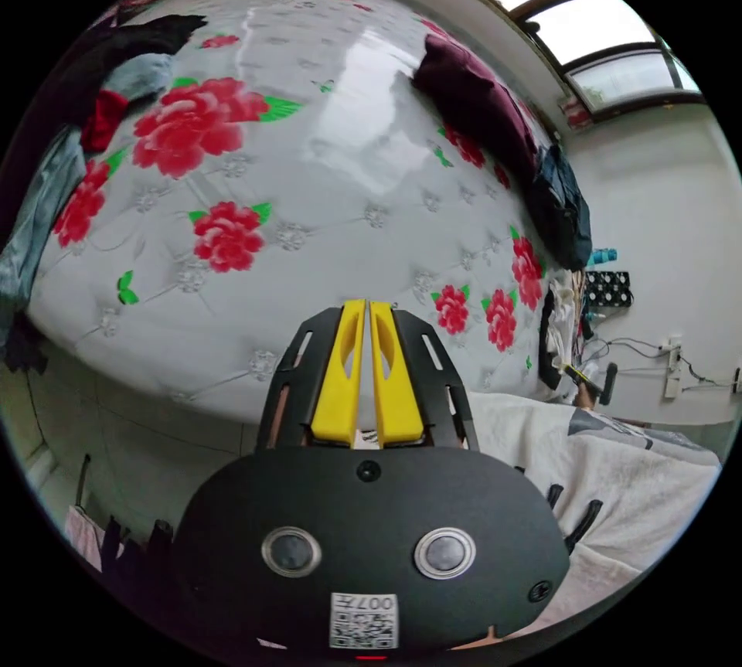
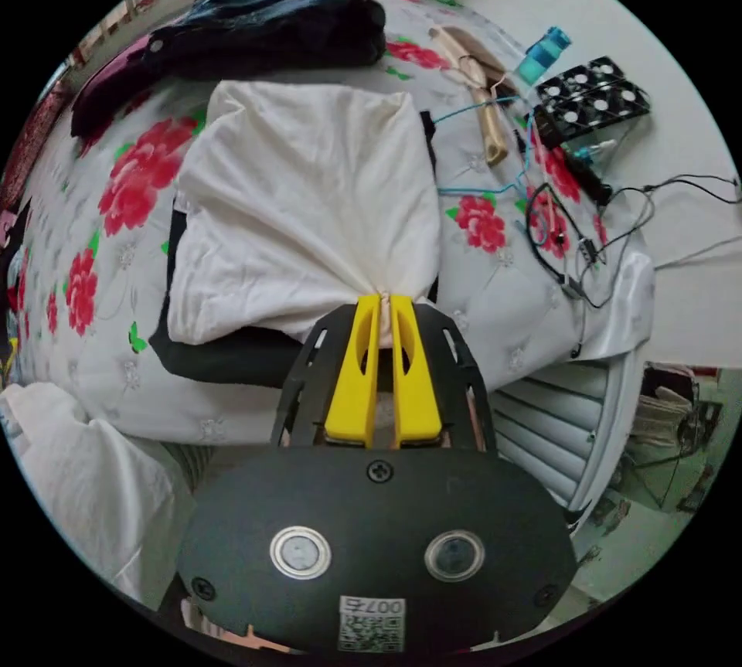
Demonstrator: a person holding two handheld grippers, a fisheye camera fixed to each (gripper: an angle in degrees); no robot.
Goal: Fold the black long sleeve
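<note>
In the right gripper view my right gripper [image 2: 384, 301] is shut on the near edge of a white garment [image 2: 309, 195], which bunches into folds at the jaws. That garment lies on a flat black garment [image 2: 224, 359] on the flowered bed cover [image 2: 116, 188]. In the left gripper view my left gripper [image 1: 367, 305] hangs over the near edge of the bed cover [image 1: 325, 180], jaws together with nothing between them. A black garment [image 1: 147, 33] lies in a heap of clothes at the bed's far left.
A maroon garment [image 1: 471, 99] and dark blue clothes [image 1: 563, 203] lie along the bed's right side. Dark clothes [image 2: 270, 25] are piled at the far end. Cables [image 2: 572, 234], black fans [image 2: 591, 99] and a blue bottle [image 2: 541, 55] sit near the corner. White fabric [image 1: 618, 481] hangs close by.
</note>
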